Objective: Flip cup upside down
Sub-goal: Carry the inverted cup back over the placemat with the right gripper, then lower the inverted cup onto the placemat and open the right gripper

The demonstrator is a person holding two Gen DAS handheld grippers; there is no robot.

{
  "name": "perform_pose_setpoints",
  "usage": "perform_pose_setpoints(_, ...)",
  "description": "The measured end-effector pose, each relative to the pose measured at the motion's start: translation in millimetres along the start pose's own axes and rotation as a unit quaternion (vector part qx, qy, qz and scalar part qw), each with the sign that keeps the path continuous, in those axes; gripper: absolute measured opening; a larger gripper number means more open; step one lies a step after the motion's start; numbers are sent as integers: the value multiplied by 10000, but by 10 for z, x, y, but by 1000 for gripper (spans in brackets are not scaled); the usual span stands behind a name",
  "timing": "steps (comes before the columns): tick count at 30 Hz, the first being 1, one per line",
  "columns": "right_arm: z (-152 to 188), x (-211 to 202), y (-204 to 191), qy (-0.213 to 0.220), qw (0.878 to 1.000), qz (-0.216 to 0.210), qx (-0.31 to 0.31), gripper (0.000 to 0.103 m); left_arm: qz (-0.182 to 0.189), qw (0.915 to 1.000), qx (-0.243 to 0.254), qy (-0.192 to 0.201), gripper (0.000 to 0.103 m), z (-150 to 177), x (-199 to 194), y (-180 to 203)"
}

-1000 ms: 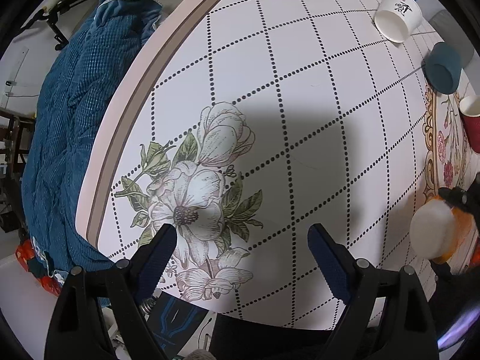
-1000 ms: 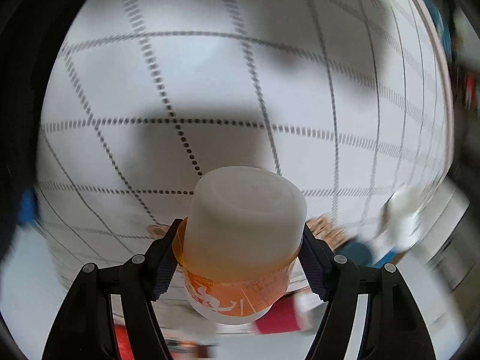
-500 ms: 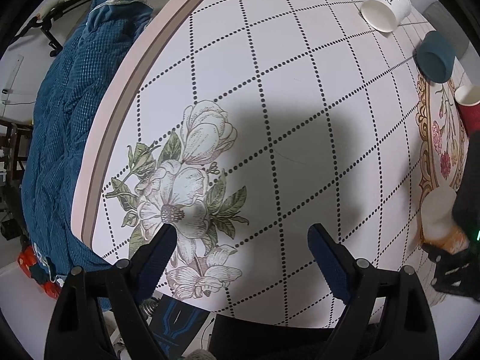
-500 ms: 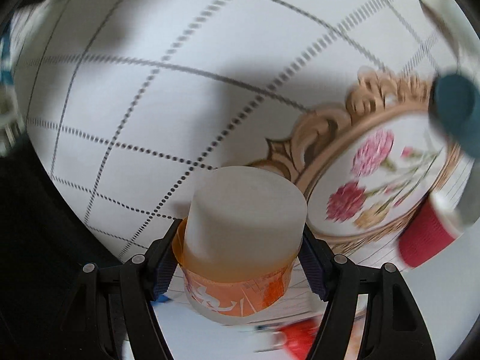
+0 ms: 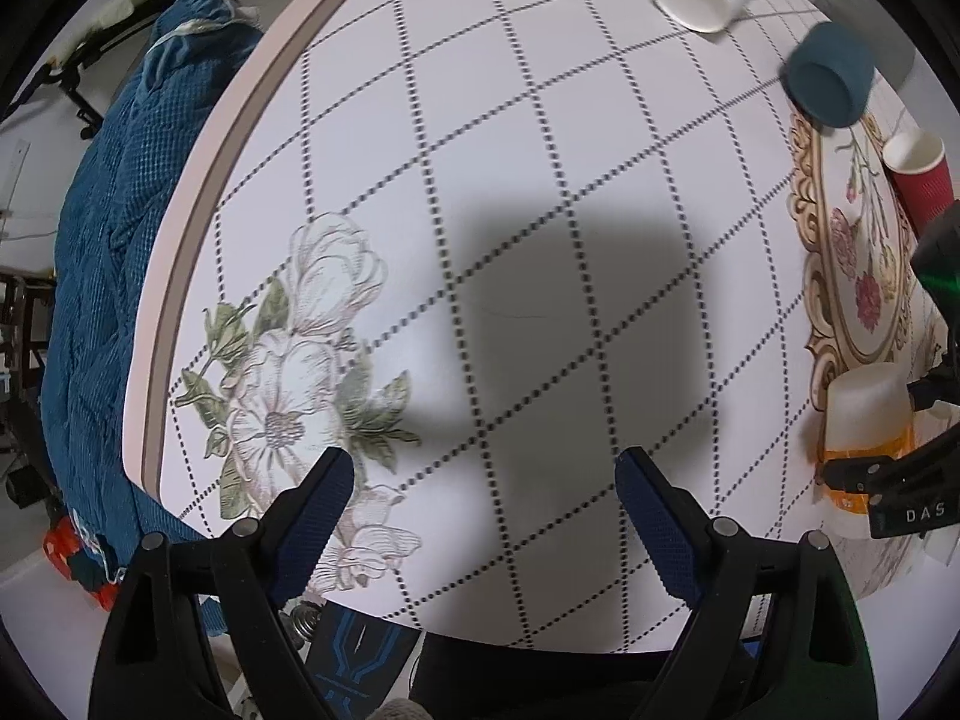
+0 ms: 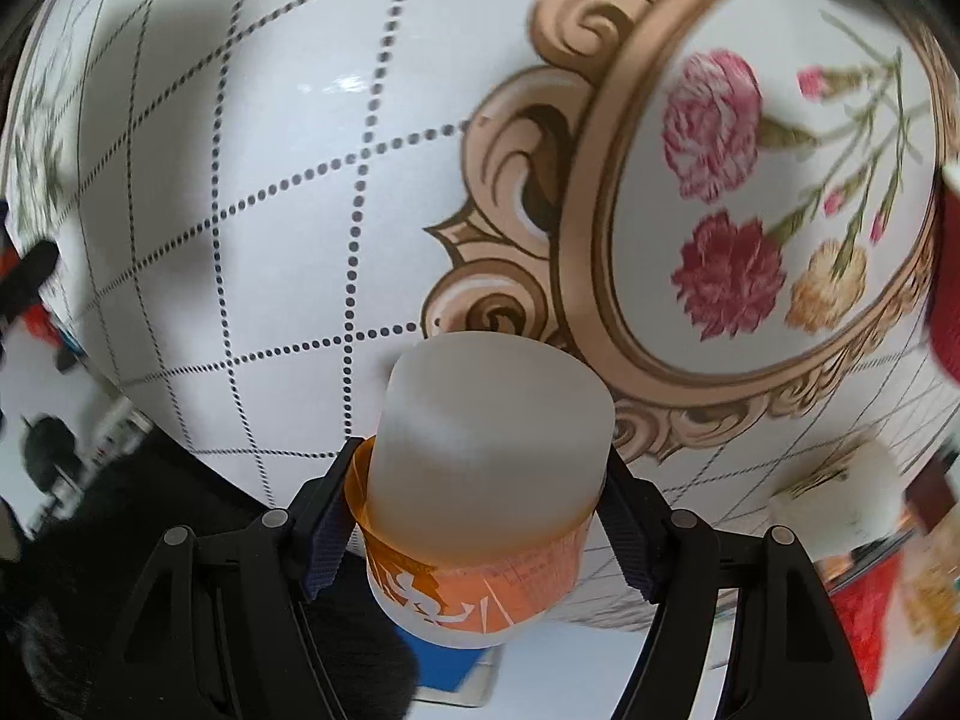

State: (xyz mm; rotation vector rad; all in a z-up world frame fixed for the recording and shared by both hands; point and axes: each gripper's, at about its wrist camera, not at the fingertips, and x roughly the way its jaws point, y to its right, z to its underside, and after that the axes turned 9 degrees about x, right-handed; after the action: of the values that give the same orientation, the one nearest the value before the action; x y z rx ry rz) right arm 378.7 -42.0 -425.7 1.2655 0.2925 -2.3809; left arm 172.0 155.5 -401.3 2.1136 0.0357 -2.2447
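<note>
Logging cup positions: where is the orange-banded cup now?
Clamped in the right gripper, the orange-banded cup hangs beside the tablecloth's gold-framed flower medallion.

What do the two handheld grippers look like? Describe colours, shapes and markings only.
The left gripper has two black plastic fingers tipped with dark blue, cross-hatched textured pads, with round silver rivets along each finger. The right gripper is built the same way: black angular fingers, dark blue textured pads, silver rivets. Seen from the left wrist view, its body carries white letters reading DAS. No cables or sleeves show.

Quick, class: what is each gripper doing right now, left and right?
Left gripper: open, holding nothing, above the tablecloth.
Right gripper: shut on the orange-banded cup.
</note>
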Motion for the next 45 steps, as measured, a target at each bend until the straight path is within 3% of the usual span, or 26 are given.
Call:
perform_pose_setpoints(2, -7, -20, 146, 16, 9998, -164, 99, 93, -9, 10000, 69, -1, 89, -16, -6, 47)
perform_pose_setpoints(5, -31, -148, 450, 201, 9990, -361, 166, 93, -13, 9999, 166, -10, 89, -39, -15, 134)
perform_pose_setpoints(7, 40, -205, 446, 312, 9981, -474, 229, 93, -20, 9997, 236, -14, 89, -54, -24, 211)
perform_pose_setpoints(12, 167, -487, 683, 589, 9963, -475, 409, 92, -40, 9991, 421, -26, 89, -87, -59, 368)
perform_pose_setpoints(13, 176, -496, 741, 638, 9958, -492, 433, 92, -49, 9989, 463, -30, 89, -93, -65, 401)
perform_pose_setpoints(16, 222, -581, 775, 743, 9957, -361, 414, 71, -75, 9985, 544, -34, 89, -101, -73, 489)
perform_pose_setpoints(22, 346, -718, 923, 1111, 9924, -310, 438, 69, -117, 9980, 625, -41, 89, -125, -109, 640)
perform_pose_setpoints(27, 534, -959, 1140, 1830, 9794, -493, 702, 69, -76, 9981, 601, -70, 89, -160, -112, 568)
perform_pose_setpoints(31, 699, -1183, 1387, 2734, 9516, -786, 1166, 69, -47, 9984, 557, -110, 89, -199, -84, 540)
perform_pose_setpoints(36, 875, -1395, 1747, 3993, 8867, -1211, 1993, 69, -36, 9985, 513, -200, 89, -357, -8, 519)
perform_pose_setpoints(38, 918, -1459, 1686, 4441, 8575, -1281, 2258, 69, -58, 9984, 524, -216, 89, -400, 10, 517)
perform_pose_setpoints(40, 970, -1474, 1677, 4710, 8394, -1292, 2385, 69, -87, 9983, 539, -217, 89, -440, 12, 527)
perform_pose_setpoints(43, 1056, -1406, 1605, 4941, 8291, -1189, 2330, 69, -108, 9980, 588, -203, 89, -504, 9, 566)
perform_pose_setpoints(45, 1068, -1368, 1525, 4973, 8298, -1112, 2274, 69, -117, 9978, 629, -192, 89, -581, 6, 616)
